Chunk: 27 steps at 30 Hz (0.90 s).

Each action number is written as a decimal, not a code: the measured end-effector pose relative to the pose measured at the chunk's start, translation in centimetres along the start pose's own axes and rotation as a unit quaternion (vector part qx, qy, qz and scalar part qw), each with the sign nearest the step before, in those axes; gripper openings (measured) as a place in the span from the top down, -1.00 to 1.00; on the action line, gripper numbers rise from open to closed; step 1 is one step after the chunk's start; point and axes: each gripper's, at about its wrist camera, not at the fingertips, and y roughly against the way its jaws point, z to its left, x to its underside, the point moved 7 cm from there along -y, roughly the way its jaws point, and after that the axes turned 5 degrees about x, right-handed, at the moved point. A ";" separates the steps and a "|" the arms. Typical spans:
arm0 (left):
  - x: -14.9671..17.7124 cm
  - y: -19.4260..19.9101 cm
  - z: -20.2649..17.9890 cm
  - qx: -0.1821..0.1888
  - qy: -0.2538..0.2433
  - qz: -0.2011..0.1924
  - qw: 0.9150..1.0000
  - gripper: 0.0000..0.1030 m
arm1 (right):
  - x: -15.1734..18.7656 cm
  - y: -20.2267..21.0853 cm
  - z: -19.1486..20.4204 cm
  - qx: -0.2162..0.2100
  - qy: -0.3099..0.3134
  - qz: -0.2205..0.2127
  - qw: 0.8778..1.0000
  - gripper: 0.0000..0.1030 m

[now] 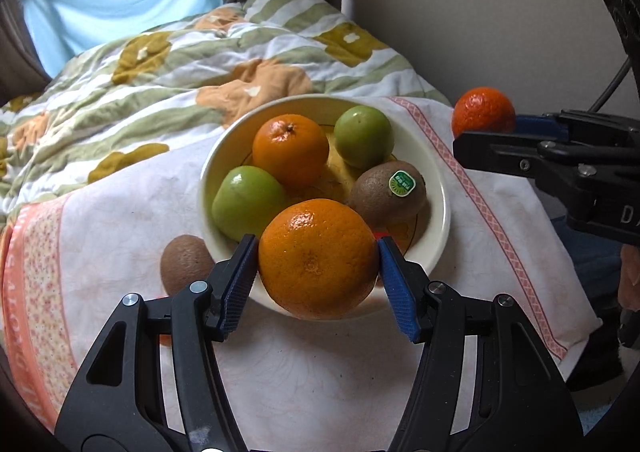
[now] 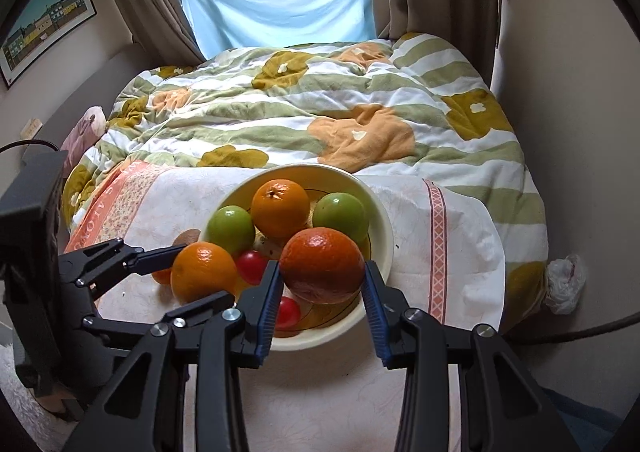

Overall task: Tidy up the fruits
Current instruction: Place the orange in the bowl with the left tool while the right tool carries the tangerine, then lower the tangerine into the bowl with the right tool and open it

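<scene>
Left gripper (image 1: pixel 318 252) clamps a large orange (image 1: pixel 318 258) just above the near rim of the cream bowl (image 1: pixel 436 188), likely ready to drop it in. Right gripper (image 2: pixel 320 284) grips a darker tangerine (image 2: pixel 322 266) over the same bowl. A loose kiwi (image 1: pixel 186 266) rests on the towel (image 1: pixel 120 212), half hidden by the fingers. Red fruit (image 2: pixel 252 266) in the bowl is mostly covered; its kind is unclear.

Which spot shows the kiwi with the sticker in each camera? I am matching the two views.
Left wrist: kiwi with the sticker lies at the bowl's right side, above the held orange.
Right wrist: not visible.
Shared landmark: the orange at the bowl's far side between two green fruits.
</scene>
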 end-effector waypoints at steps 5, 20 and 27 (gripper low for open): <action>0.6 -1.6 0.0 -0.006 0.004 0.014 1.000 -0.24 | 0.0 -1.2 -0.3 -0.015 0.003 0.008 1.000 0.28; -1.1 1.8 1.5 -0.028 0.014 -0.026 0.999 -1.00 | -0.5 -1.3 -0.1 -0.021 0.003 0.003 1.000 0.28; -0.8 4.4 3.2 -0.043 0.027 -0.037 0.998 -1.00 | -1.2 -1.1 1.2 -0.033 0.013 -0.002 0.999 0.28</action>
